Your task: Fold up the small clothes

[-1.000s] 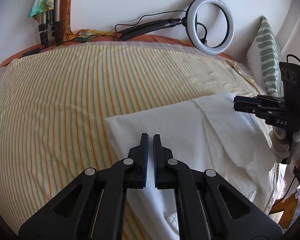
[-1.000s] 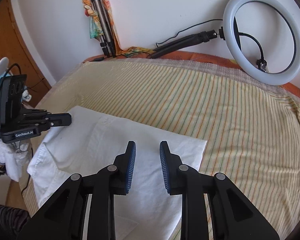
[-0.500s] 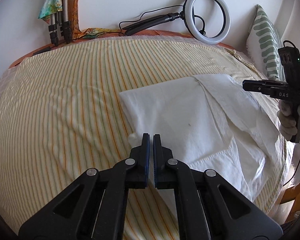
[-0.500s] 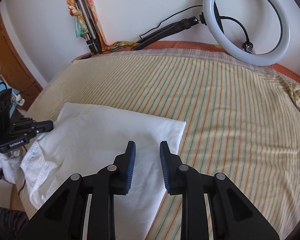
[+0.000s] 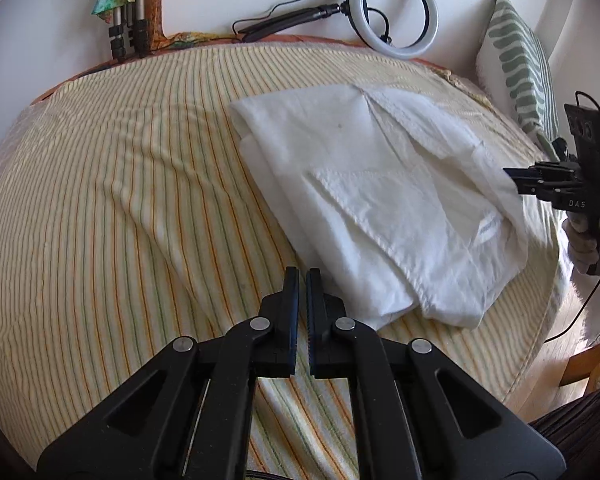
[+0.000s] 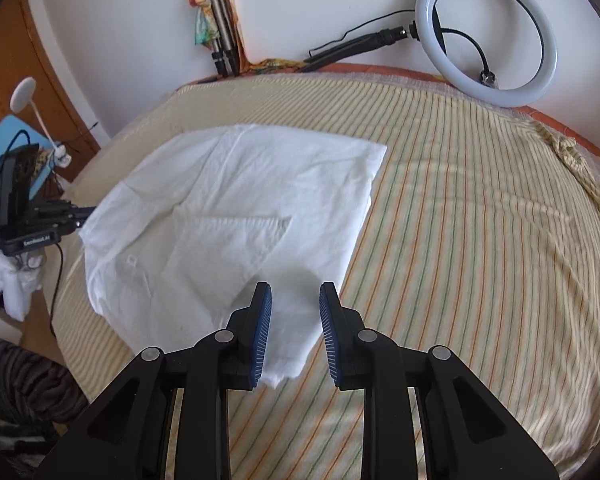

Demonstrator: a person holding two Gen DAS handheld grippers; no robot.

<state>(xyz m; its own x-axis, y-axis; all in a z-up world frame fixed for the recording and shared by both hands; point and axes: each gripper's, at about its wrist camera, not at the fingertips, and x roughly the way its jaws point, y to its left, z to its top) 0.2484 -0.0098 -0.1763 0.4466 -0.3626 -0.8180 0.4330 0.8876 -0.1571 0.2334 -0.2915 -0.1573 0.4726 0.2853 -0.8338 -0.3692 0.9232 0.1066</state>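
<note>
Left wrist: white garment near corner behind fingers; contact unclear.

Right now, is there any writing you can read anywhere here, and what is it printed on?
"DAS": on the right gripper, seen from the left wrist view.
On the left gripper, white lettering, too blurred to read surely.
On the white garment, a small neck label: too small to read.

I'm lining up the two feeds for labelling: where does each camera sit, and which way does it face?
Left wrist: on the left gripper, angled down over the striped bedspread toward the wall; jaws shut, empty; right gripper at right.
Right wrist: on the right gripper, angled down over the white garment; jaws apart, empty; left gripper at left.
Shared: garment, bedspread, ring light, tripod.
</note>
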